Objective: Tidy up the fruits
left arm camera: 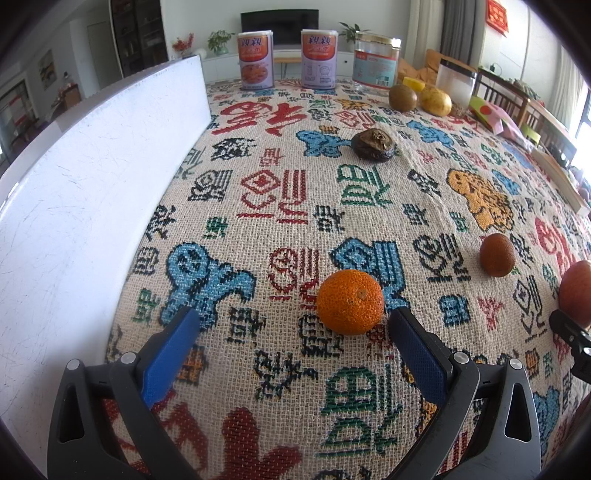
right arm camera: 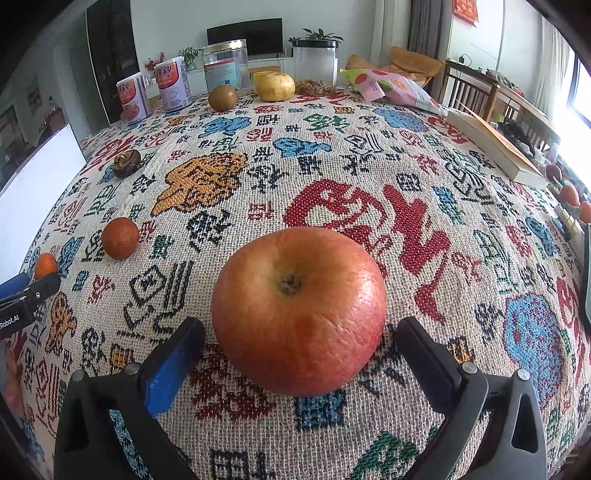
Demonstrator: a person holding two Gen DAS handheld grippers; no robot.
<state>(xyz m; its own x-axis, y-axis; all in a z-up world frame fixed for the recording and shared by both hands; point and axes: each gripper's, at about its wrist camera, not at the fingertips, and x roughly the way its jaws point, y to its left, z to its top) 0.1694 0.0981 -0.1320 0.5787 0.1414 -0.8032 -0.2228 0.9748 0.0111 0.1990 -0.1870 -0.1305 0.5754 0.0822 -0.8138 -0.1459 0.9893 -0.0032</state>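
The apple (right arm camera: 299, 310), firm, smooth and probably heavy, sits low centre between the gaping right gripper (right arm camera: 299, 332); grip its widest sides.

Printed cans and a woven cloth of characters carry most of the lettering.

Two lidded cans (left arm camera: 255, 61) (left arm camera: 319, 59) at the desk's far edge each show the characters "親親" in white on an orange band; their smaller print is too fine to read. The clear jar (left arm camera: 376, 59) beside them wears a blue-and-white label with a barcode, its text illegible. The woven tablecloth (left arm camera: 295, 206) is covered in stylised Chinese characters in red, blue, green and black, among them a large red "福". On the left gripper (right arm camera: 22, 306), seen from the right wrist view, white lettering ends in "Robot.AI". A red wall hanging (left arm camera: 497, 14) bears gold characters too small to make out.
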